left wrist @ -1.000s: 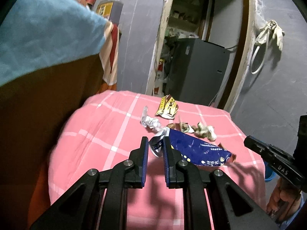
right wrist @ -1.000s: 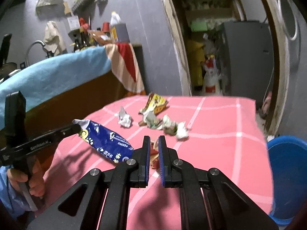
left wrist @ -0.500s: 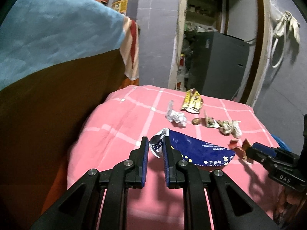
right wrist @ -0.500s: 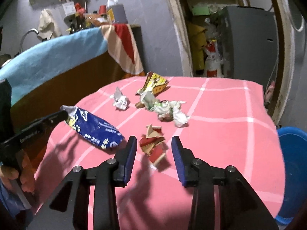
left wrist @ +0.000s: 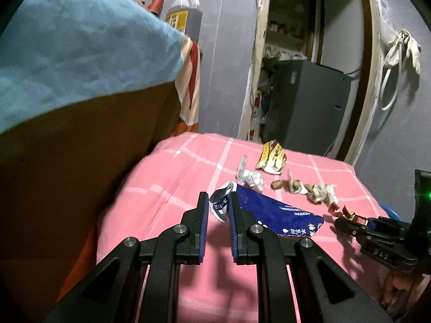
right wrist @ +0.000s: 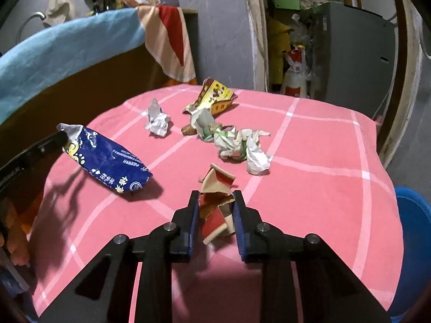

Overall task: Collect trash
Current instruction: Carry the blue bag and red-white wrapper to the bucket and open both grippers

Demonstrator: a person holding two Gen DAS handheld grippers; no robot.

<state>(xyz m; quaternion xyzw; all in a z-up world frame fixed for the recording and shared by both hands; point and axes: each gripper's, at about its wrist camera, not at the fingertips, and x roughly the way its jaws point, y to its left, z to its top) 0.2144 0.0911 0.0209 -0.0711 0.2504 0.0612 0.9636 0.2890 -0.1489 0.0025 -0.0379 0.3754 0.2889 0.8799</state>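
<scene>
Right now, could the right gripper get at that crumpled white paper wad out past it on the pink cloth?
Probably not yet: the right gripper has just been closing on the red-and-tan wrapper. The path to the white paper wad looks clear over bare pink cloth.

1. The bag lies toward the left edge of the cloth-covered surface, its crumpled end at that edge between the fingers of the left gripper; its other end points toward the middle.
2. The torn carton piece lies at the near edge, right of the bag, between the pads of the right gripper, whose jaws have just been closing.
3. Behind it sits a crumpled wrapper; further back a flattened packet near the far edge; left of those a small foil wad.
4. A tub stands off the right edge, below the surface.
</scene>
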